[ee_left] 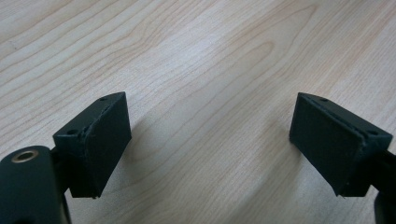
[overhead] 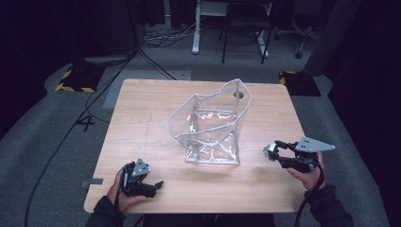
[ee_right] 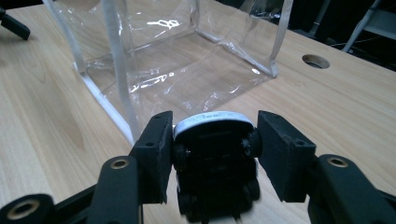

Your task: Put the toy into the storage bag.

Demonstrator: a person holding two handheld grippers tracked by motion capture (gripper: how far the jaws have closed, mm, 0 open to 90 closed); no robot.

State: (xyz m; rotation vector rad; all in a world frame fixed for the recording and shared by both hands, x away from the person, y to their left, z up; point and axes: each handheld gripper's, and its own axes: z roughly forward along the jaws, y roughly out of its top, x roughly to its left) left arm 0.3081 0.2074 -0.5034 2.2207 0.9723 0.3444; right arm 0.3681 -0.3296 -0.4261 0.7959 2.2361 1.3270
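Right gripper view: right tongs (ee_right: 212, 140) pinch boxy toy car (ee_right: 215, 154) w/ black wheels.

Two handheld black grippers, one per hand: the left gripper (overhead: 152, 185) and the right gripper (overhead: 273, 150) each carry a grey three-cornered plate on top (dotted with small dark holes) and a black cable trailing back past the wrist. Dark sleeves cover both forearms. Close up, the jaws are matte black blocks with flat pads (ee_left: 105, 144), small screw holes along their edges, and brass-coloured rings set into the rounded arms behind them.
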